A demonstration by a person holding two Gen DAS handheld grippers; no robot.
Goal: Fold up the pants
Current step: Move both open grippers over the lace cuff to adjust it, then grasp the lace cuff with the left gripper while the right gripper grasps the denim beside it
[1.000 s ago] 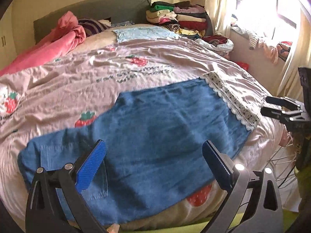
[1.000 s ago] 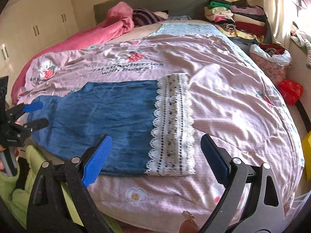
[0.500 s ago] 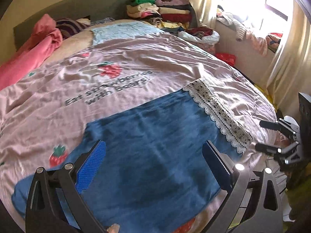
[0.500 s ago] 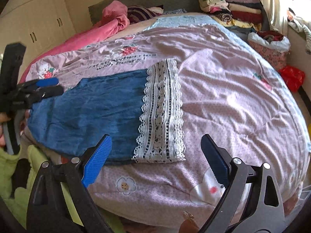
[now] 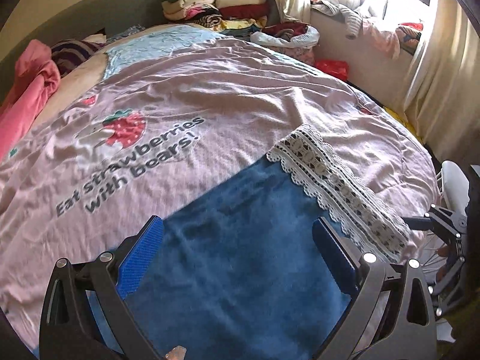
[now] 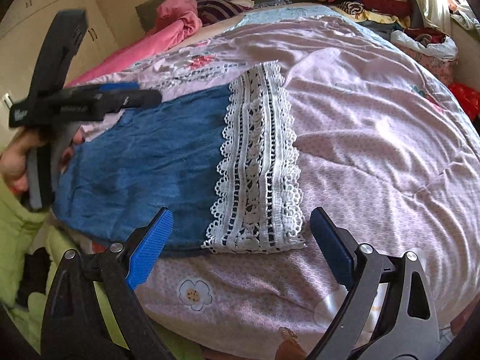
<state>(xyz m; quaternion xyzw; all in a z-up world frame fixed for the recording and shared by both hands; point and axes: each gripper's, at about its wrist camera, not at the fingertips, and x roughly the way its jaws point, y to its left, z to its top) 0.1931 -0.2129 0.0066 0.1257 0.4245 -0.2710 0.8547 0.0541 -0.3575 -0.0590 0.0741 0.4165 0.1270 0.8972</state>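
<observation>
Blue denim pants (image 5: 240, 258) (image 6: 144, 162) with a white lace cuff (image 5: 336, 189) (image 6: 258, 162) lie flat on the pink bedspread near the bed's front edge. My left gripper (image 5: 238, 234) hovers open above the denim, nothing between its blue pads. My right gripper (image 6: 241, 228) stands open just above the near end of the lace cuff, also holding nothing. The right wrist view shows the left gripper (image 6: 132, 96) from the side over the far denim edge, held by a hand (image 6: 15, 156). At the left wrist view's right edge, part of the right gripper (image 5: 444, 225) shows.
The pink bedspread (image 5: 210, 96) with strawberry print covers the bed. Pink bedding (image 6: 168, 33) is bunched by the headboard. Stacks of folded clothes (image 5: 216, 6) sit at the far corner. A bag of laundry (image 6: 426, 42) and a red bag (image 5: 333, 67) lie beside the bed near the window.
My left gripper has moved forward and right over the pants toward the lace cuff. My right gripper has drawn closer to the cuff's near end. Both stay open.
</observation>
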